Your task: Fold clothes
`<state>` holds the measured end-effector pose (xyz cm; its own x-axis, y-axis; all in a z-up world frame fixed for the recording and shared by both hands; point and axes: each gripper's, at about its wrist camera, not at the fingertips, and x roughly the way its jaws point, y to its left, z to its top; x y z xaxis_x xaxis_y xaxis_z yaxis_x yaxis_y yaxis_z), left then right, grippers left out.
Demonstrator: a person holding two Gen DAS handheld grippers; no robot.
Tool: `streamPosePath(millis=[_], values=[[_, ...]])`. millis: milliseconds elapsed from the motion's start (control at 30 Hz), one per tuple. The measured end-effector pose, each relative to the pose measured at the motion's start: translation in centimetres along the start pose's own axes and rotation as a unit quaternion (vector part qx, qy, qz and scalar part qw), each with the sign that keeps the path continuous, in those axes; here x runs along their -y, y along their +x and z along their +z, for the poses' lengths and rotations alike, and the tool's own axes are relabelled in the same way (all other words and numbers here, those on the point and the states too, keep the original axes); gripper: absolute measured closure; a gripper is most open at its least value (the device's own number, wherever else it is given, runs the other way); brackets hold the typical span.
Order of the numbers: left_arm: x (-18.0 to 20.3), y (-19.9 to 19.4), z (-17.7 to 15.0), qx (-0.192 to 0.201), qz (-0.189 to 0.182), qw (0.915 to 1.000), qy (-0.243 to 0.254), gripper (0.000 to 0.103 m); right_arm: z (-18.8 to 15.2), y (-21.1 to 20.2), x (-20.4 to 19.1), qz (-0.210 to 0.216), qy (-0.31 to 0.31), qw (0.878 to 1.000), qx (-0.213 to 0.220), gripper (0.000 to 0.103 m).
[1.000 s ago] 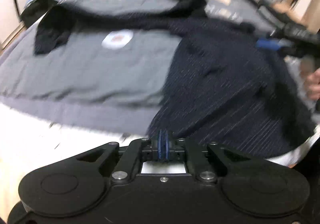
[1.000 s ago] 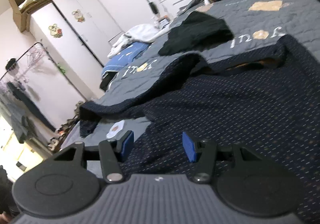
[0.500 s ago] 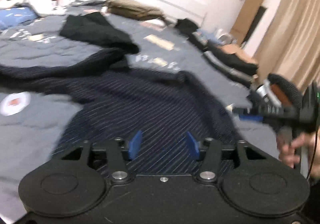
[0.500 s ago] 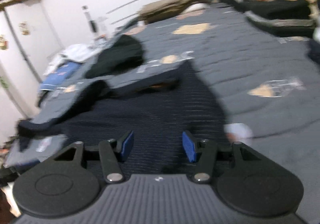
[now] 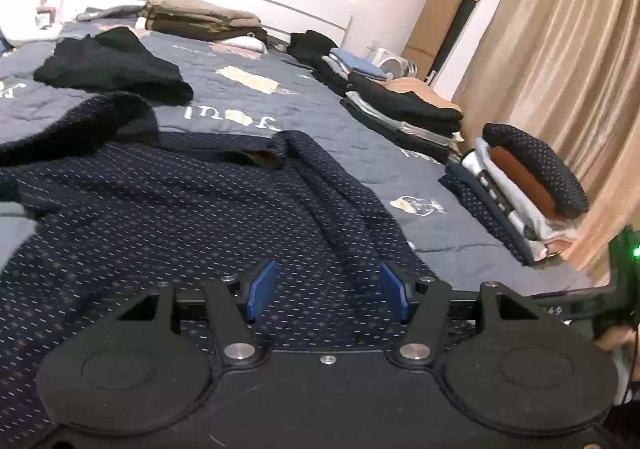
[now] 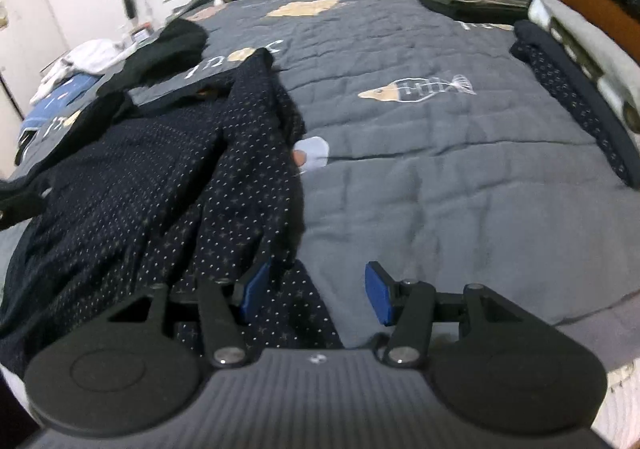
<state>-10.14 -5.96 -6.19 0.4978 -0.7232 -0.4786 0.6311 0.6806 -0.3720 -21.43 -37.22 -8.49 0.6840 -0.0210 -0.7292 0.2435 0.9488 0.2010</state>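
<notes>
A dark navy dotted garment [image 5: 168,217] lies spread and rumpled on the grey quilt [image 5: 360,141]. In the left wrist view my left gripper [image 5: 327,291] stands open just above the garment's near hem, nothing between its blue pads. In the right wrist view the same garment [image 6: 152,185] fills the left half. My right gripper [image 6: 313,291] is open at the garment's right edge, its left pad [image 6: 256,283] over the fabric and its right pad over bare quilt [image 6: 460,177].
Folded clothes stacks [image 5: 524,185] line the bed's right side, with more [image 5: 400,105] farther back. A black garment [image 5: 112,65] lies behind the navy one. Brown folded bedding [image 5: 200,15] sits at the headboard. Curtains [image 5: 568,61] hang right. A hand [image 5: 616,337] shows at the right edge.
My left gripper went from shut to open and swung right, away from the grey shirt toward the navy garment's hem. My right gripper turned right to the garment's right edge, staying open.
</notes>
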Motion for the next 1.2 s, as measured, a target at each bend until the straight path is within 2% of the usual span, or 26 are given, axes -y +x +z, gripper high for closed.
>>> streamPosePath(millis=[100,200,300,367,400,433,467,567,700,767,833,867,967,1067,1167,1200], values=[[0.5,0.2,-0.1,-0.001,-0.006,1.0000,0.001,0.047,0.7,1.4,-0.4,0.023,-0.002,1.000,0.010,0.050],[0.9,0.2,-0.1,0.000,-0.009,1.0000,0.003,0.047,1.1,3.7,-0.9,0.039,0.002,0.999,-0.003,0.050],[1.1,0.4,-0.1,0.000,-0.010,1.0000,0.001,0.047,1.3,5.6,-1.0,0.022,0.022,0.999,-0.019,0.051],[1.1,0.6,-0.2,-0.003,-0.009,1.0000,0.002,0.047,1.4,5.7,-0.6,0.028,0.049,0.998,-0.012,0.066],[1.1,0.7,-0.2,-0.004,-0.008,1.0000,0.002,0.047,1.4,5.7,-0.3,0.032,0.063,0.997,-0.010,0.091],[1.0,0.8,-0.2,-0.006,-0.008,0.9999,0.002,0.047,1.6,5.6,0.2,0.039,0.081,0.996,-0.013,0.099],[0.9,0.9,-0.2,-0.007,-0.008,0.9999,0.000,0.047,1.9,5.4,0.6,0.042,0.097,0.994,-0.013,0.099],[0.7,0.9,-0.1,-0.007,-0.010,0.9999,-0.006,0.047,3.9,3.0,2.2,-0.009,0.103,0.994,0.040,0.100],[0.6,0.5,0.1,0.000,-0.015,0.9998,-0.011,0.047,6.6,-0.2,4.3,-0.077,0.111,0.985,0.110,0.101],[0.5,0.4,0.1,0.001,-0.017,0.9998,-0.014,0.047,8.8,-1.6,5.7,-0.132,0.107,0.974,0.152,0.101],[0.4,0.4,0.1,0.000,-0.016,0.9998,-0.013,0.047,11.5,-2.4,7.6,-0.205,0.096,0.955,0.191,0.101],[0.3,0.5,0.1,-0.002,-0.016,0.9998,-0.014,0.047,12.6,-2.4,8.7,-0.224,0.096,0.950,0.196,0.101],[0.1,0.7,0.3,-0.006,-0.014,0.9997,-0.017,0.047,15.5,-1.0,11.5,-0.238,0.106,0.953,0.158,0.098],[-0.3,0.8,0.5,-0.005,-0.011,0.9997,-0.020,0.047,16.4,-0.4,11.7,-0.255,0.089,0.951,0.151,0.094],[-0.6,0.6,0.8,-0.001,-0.011,0.9996,-0.025,0.047,16.1,-1.1,10.4,-0.274,0.029,0.948,0.159,0.081],[-0.6,0.6,0.8,0.000,-0.011,0.9996,-0.026,0.047,15.9,-1.4,10.1,-0.275,0.016,0.948,0.159,0.072]])
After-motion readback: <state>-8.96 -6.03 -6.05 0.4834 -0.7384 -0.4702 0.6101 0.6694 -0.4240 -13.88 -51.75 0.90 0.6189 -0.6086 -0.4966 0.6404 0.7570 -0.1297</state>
